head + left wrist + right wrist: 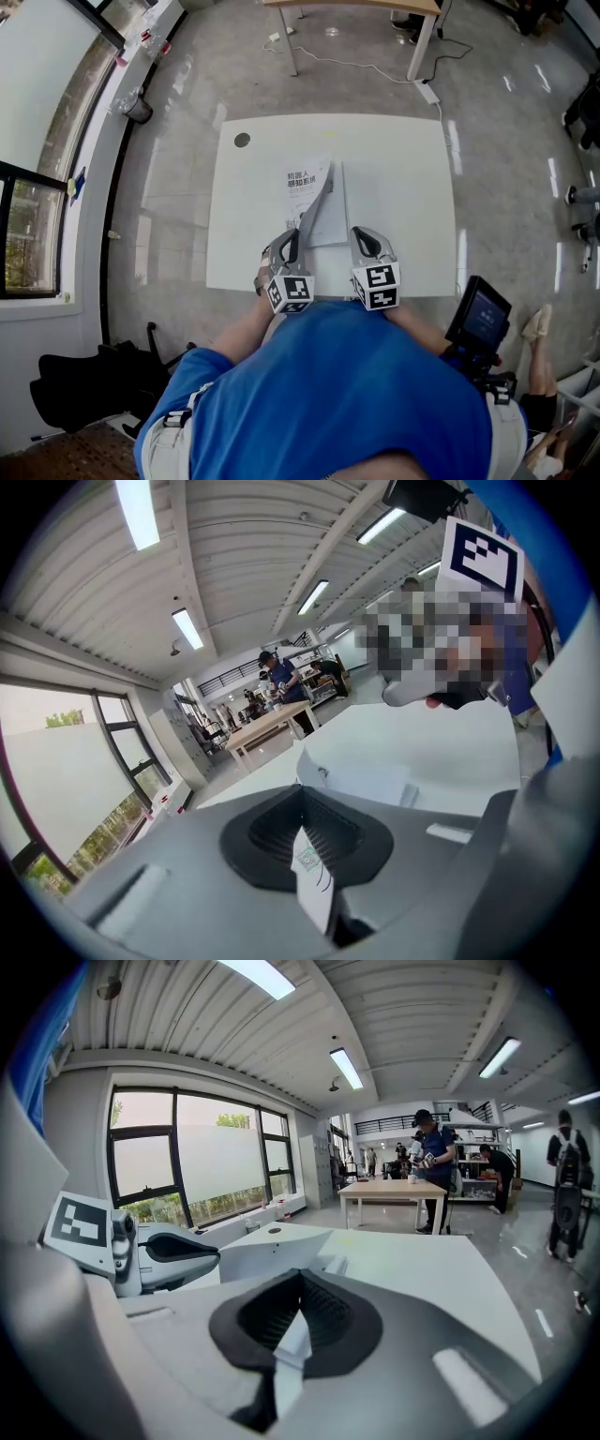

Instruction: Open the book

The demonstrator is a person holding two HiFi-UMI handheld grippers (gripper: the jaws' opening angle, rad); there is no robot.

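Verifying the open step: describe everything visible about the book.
The book is a thin white paperback with dark print on its cover, lying on the white table near the person. The cover is raised and bowed, its near edge pinched in the shut left gripper. The shut right gripper pinches a white edge at the book's near right corner.

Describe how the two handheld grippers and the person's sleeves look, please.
The left gripper and the right gripper both have grey, curved plastic bodies. Each carries a white cube with black square markers at its rear. Their jaws are lined with black ribbed pads. The person wears a blue short-sleeved shirt.
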